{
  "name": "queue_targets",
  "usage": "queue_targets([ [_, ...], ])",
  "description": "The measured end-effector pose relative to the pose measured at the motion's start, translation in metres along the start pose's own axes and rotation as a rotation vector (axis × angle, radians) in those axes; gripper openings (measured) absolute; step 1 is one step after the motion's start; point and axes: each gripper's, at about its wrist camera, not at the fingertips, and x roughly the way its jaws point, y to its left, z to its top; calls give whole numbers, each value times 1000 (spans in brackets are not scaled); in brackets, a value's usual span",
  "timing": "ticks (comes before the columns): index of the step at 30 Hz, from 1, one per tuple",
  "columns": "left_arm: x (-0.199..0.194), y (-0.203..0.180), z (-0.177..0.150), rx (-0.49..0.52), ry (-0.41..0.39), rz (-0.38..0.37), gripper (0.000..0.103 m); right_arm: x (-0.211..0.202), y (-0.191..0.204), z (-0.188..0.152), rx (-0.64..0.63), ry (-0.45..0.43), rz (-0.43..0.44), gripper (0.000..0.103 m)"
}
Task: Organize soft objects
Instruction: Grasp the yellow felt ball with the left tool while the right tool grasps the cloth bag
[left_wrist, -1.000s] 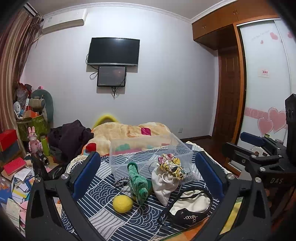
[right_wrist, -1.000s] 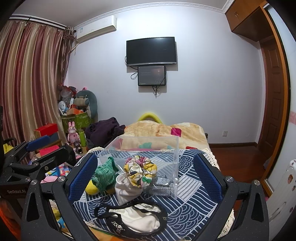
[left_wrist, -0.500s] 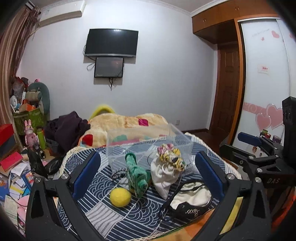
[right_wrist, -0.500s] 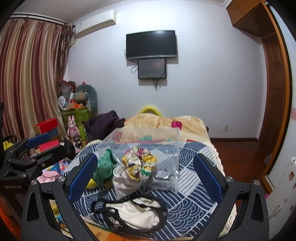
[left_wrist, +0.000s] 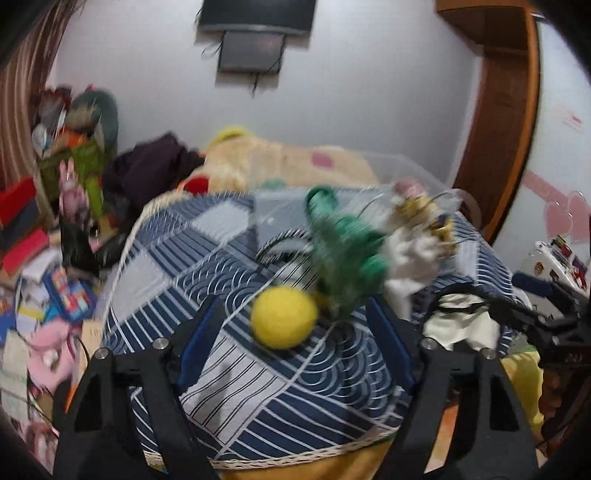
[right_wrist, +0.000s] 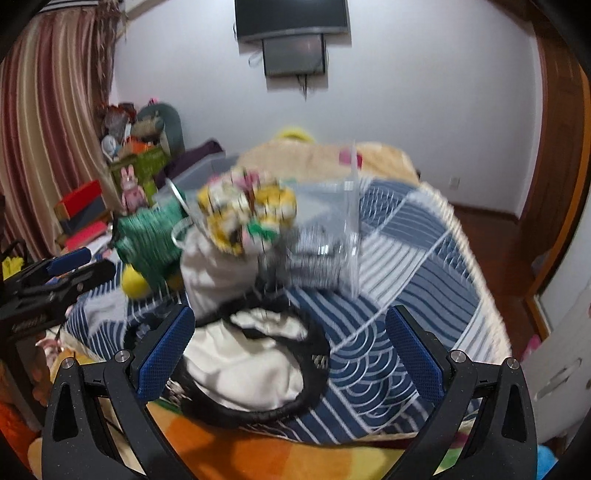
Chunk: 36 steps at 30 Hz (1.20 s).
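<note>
Both frames blurred. My left gripper (left_wrist: 295, 325) has jaws wide and empty, the yellow felt ball (left_wrist: 283, 317) just ahead between them on the blue patterned cloth (left_wrist: 184, 266). Right gripper (right_wrist: 290, 350) is also wide, over the black-trimmed white pouch (right_wrist: 251, 365). I'd centre on the ball, close gently — then carry it to the clear bin (right_wrist: 332, 221) behind the green knit toy (left_wrist: 343, 240).
</note>
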Motion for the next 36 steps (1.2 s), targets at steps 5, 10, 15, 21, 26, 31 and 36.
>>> queue_targets([
  [5,22,12,-8,-49,66,-10,75,20,0,-10,-14,82,15,100],
  [10,38,8,-10,-29,92,-14,71,26,4,-16,-40,110,16,78],
  [15,50,10,-9,-40,116,-29,50,24,5,-15,-56,96,22,46],
  [21,44,9,-14,-24,102,-34,45,20,-6,-10,-10,78,48,24],
  [26,30,7,-17,4,86,-16,45,7,-5,-6,-24,27,26,22],
  [31,8,2,-13,28,46,-34,45,-12,-11,7,-6,-53,7,22],
  [36,-10,1,-1,11,-6,-68,45,-33,-16,21,11,-141,-31,22],
])
